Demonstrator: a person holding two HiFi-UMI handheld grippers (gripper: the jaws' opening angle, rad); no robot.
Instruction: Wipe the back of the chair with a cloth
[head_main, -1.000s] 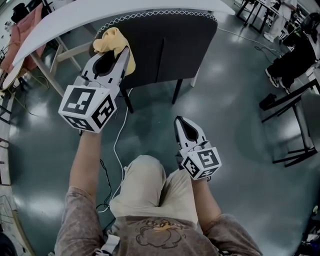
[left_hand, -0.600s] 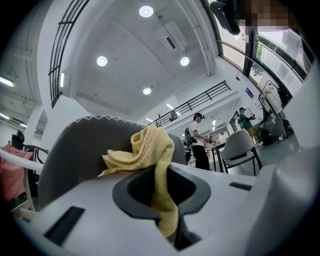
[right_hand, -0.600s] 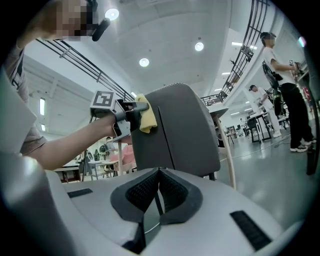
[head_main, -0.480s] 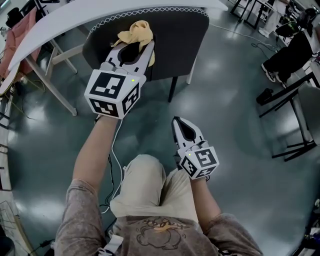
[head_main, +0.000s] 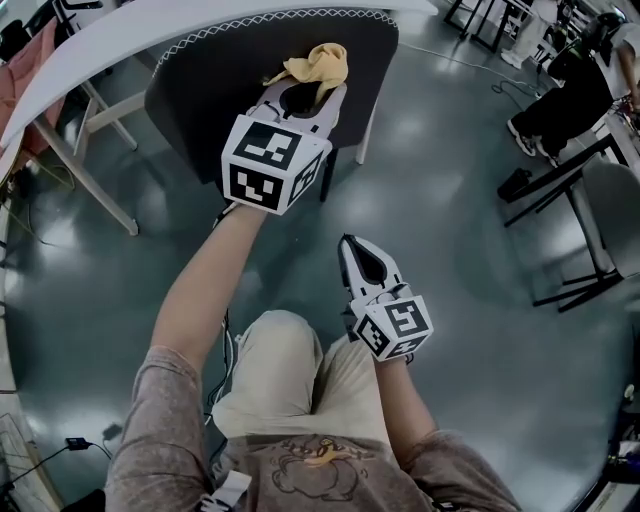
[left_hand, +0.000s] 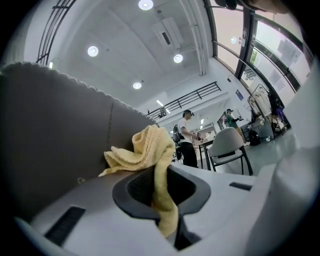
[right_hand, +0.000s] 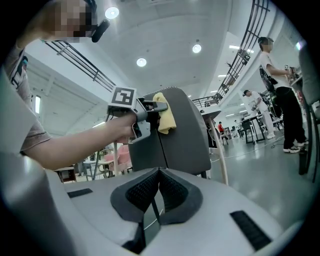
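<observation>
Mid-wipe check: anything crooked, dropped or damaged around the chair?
Nothing stands out. The yellow cloth is clamped in the left gripper and lies against the upright chair back, near its top edge. The right gripper hangs low, shut and empty.

A big open work hall, lab-like. The dark chair (head_main: 195, 95) stands on a shiny grey floor (head_main: 470, 250), with a long white table (head_main: 120, 35) just behind it. Above the chair are a high ceiling with round lamps (left_hand: 92, 51) and a railed balcony (left_hand: 195, 95). Beyond it, people (left_hand: 187, 137) stand among more tables.
</observation>
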